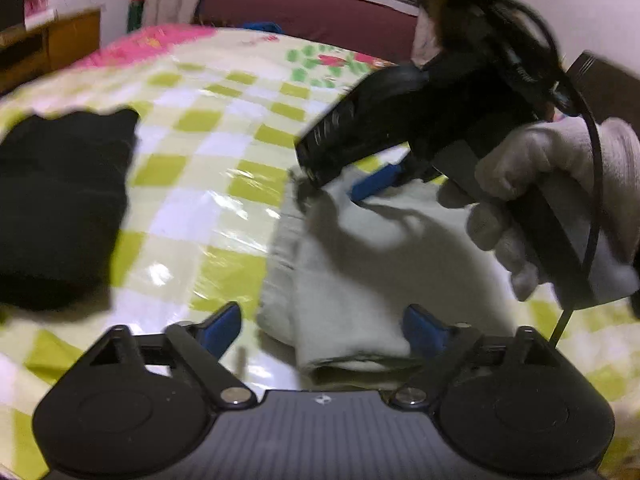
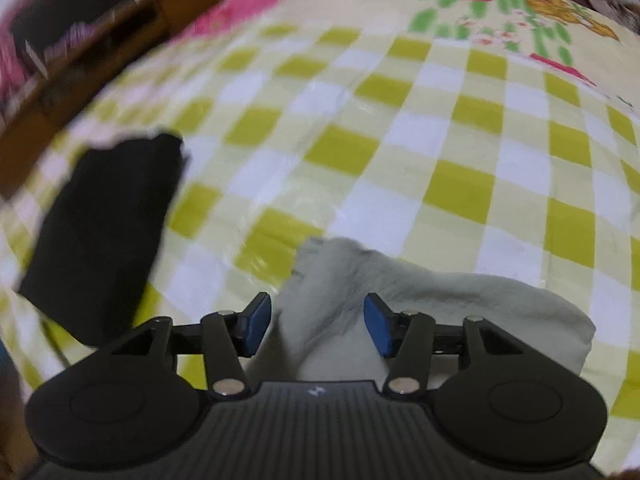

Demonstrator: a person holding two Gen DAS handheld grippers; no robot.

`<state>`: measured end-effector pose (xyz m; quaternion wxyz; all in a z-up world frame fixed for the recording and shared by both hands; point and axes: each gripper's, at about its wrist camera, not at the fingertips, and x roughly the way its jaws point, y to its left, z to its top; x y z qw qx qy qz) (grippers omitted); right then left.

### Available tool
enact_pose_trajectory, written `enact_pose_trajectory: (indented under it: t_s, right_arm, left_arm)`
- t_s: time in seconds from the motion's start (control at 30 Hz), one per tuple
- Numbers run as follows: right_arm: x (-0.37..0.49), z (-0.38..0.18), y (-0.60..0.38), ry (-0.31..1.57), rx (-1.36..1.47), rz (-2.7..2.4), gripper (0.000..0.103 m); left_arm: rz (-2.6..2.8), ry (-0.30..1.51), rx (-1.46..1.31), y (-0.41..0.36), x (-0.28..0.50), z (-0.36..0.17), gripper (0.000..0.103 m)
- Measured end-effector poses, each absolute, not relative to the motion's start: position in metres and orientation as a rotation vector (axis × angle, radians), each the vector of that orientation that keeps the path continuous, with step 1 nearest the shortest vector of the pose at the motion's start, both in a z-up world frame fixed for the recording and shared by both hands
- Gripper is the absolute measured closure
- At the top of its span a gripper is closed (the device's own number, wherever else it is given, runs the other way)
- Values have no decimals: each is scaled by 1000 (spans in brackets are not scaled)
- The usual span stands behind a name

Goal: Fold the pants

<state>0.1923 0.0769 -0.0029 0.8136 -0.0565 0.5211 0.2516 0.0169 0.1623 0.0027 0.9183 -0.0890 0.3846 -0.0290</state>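
Presently: pale pants (image 1: 360, 264), folded bundle, lie right of black garment (image 1: 60, 208). Left gripper (image 1: 320, 328), right gripper (image 2: 316, 320): both released, straddling cloth. Edges should be squared before pressing flat.

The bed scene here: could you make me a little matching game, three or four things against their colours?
Things:
1. folded pants
2. folded garment lying to the left
3. bedsheet
4. pads of the left tool

Colours:
A. blue
B. black
C. pale grey-white
D. yellow-green and white checks

Pairs: 1-C, 2-B, 3-D, 4-A
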Motion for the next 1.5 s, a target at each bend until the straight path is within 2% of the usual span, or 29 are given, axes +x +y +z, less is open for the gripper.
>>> enact_pose_trajectory:
  t_s: [0.03,0.07,0.13,0.17,0.3,0.43,0.53,0.67,0.83,0.93,1.0,1.1,1.13,1.17,1.23,1.5]
  right_arm:
    - [193,-5,76,1107,-138,533,61]
    - [194,-4,72,1106,-130,537,71]
    - [197,0,62,1116,-66,555,82]
    - [196,3,55,1121,-39,561,91]
    - [190,14,43,1105,5,586,95]
    - [186,27,34,1089,81,621,95]
    - [184,36,28,1070,102,634,96]
    - [185,51,17,1053,131,637,96]
    - [198,62,22,1027,163,636,96]
    - [212,37,44,1055,169,617,94]
    - [221,10,58,1105,175,584,86]
    - [225,-23,74,1144,189,583,75]
    - [224,-24,76,1133,203,599,74]
    - [224,-22,78,1125,214,619,69]
    - [224,-13,78,1099,234,643,62]
    - [193,33,26,906,172,669,57]
  left_arm:
    - [-41,782,-149,160,15,4,20]
    - [-34,775,-138,161,13,6,21]
    - [-34,754,-133,163,6,9,21]
    - [-40,734,-128,162,2,12,21]
    - [-81,666,-107,155,0,25,20]
    - [-103,749,-43,143,20,11,21]
    - [-123,833,-70,145,31,-2,58]
    - [-152,794,-86,157,30,13,71]
    - [-154,764,-145,183,37,27,73]
    - [-111,824,-189,200,50,9,73]
    - [-93,891,-241,210,57,-8,71]
    - [-70,885,-263,217,47,-15,65]
    - [-50,882,-252,219,45,-16,58]
    - [-30,882,-243,220,45,-16,49]
    - [-4,881,-232,224,44,-15,44]
    - [168,782,-121,228,28,13,44]
